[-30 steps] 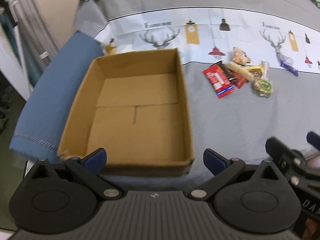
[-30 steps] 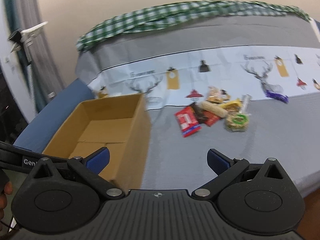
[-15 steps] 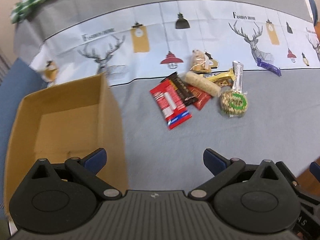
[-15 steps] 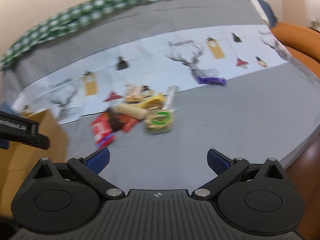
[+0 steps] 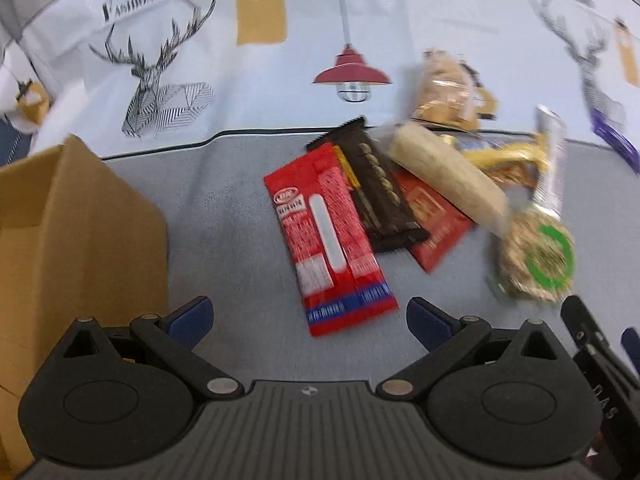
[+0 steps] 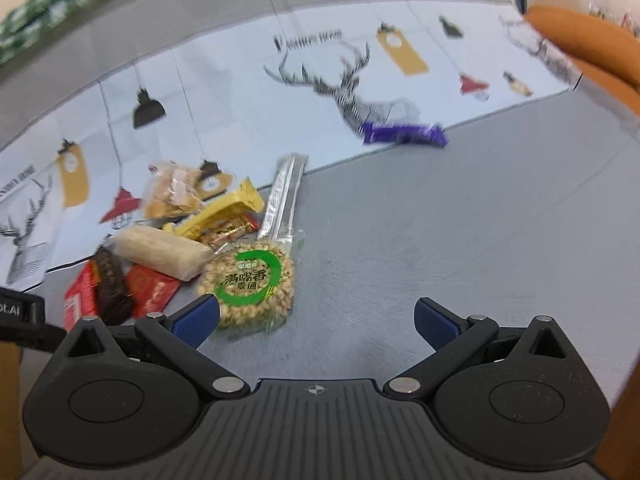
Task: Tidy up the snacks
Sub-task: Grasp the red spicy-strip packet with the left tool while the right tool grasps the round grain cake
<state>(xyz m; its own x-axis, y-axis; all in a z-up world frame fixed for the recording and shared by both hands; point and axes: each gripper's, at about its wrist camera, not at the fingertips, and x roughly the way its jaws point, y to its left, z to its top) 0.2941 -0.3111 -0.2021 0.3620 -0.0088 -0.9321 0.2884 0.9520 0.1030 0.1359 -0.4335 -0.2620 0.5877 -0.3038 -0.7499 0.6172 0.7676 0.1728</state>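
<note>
Barely begun: snacks not yet in the box.

Nothing packed as far as can be seen: cardboard box (image 5: 80, 216) at the left of the spread, only its outer wall and a strip of bare inner wall showing, floor hidden. Right of the box, all lying loose on the grey cloth (image 5: 224, 216): red packet (image 5: 328, 236) nearest, dark bar (image 5: 376, 192) overlapping its far edge, then a second red wrapper (image 5: 434, 220), pale roll (image 5: 444, 172), round nut cake with green label (image 6: 248, 284), yellow wrapper (image 6: 220, 212), silver stick (image 6: 284, 196), clear bag of biscuits (image 6: 172, 192). Well beyond these, alone on the printed band, purple bar (image 6: 404, 134). Left gripper (image 5: 308, 316) spread wide and empty, poised just short of the red packet. Right gripper (image 6: 316, 320) likewise wide and empty, one blue tip just beside the nut cake. Judged from this: every piece left to lift and carry to the box.
</note>
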